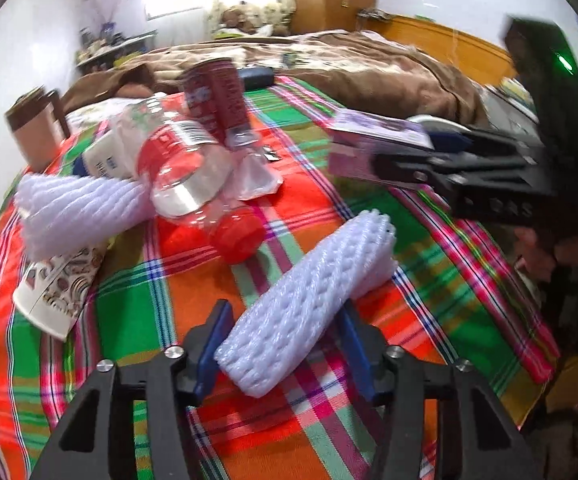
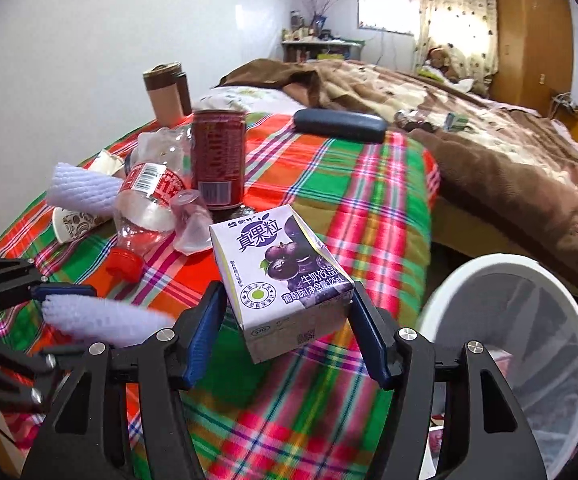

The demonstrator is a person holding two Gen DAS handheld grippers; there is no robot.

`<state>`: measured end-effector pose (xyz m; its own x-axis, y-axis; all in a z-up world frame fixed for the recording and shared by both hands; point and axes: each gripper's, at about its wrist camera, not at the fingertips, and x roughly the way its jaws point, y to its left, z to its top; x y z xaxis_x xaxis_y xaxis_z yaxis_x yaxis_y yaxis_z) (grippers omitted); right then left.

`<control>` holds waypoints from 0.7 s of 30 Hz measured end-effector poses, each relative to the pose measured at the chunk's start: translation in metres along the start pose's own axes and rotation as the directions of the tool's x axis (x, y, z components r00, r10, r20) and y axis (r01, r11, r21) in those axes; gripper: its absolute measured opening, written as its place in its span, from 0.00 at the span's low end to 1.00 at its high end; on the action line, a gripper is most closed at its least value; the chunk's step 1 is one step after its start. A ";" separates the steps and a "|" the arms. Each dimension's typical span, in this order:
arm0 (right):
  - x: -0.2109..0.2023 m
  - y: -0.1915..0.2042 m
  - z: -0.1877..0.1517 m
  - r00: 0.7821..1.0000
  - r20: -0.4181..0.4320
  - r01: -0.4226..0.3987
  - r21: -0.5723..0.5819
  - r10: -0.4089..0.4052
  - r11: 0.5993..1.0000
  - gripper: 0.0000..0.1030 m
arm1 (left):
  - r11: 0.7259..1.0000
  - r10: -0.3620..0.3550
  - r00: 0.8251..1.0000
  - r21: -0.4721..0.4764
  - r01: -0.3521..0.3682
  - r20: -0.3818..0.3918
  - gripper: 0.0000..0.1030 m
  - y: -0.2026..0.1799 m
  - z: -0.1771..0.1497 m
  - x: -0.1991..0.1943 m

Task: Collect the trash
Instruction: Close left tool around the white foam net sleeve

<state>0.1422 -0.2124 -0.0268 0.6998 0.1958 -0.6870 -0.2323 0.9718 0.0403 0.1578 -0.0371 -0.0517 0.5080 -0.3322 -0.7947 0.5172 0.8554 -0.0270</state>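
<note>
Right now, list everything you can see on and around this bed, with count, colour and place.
plaid cloth: one, orange-green, covering bed
foam fruit net: two, white; one between left fingers, one far left
milk carton: one, purple, held above cloth
plastic bottle: one, clear, red cap, lying
drink can: one, red, upright
paper cup: one, patterned, lying
bin: one, white, beside bed
left gripper: around net
right gripper: on carton
</note>
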 end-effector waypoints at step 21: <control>-0.024 -0.012 -0.014 0.994 0.082 0.066 0.029 -0.068 0.997 0.61 | 0.986 0.115 0.993 -0.125 -0.114 0.001 0.63 -0.004 0.006 0.008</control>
<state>0.1188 -0.2306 -0.0215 0.7668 0.1389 -0.6266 -0.1657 0.9861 0.0159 0.1638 -0.0449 -0.0542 0.5644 -0.2320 -0.7922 0.3659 0.9306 -0.0118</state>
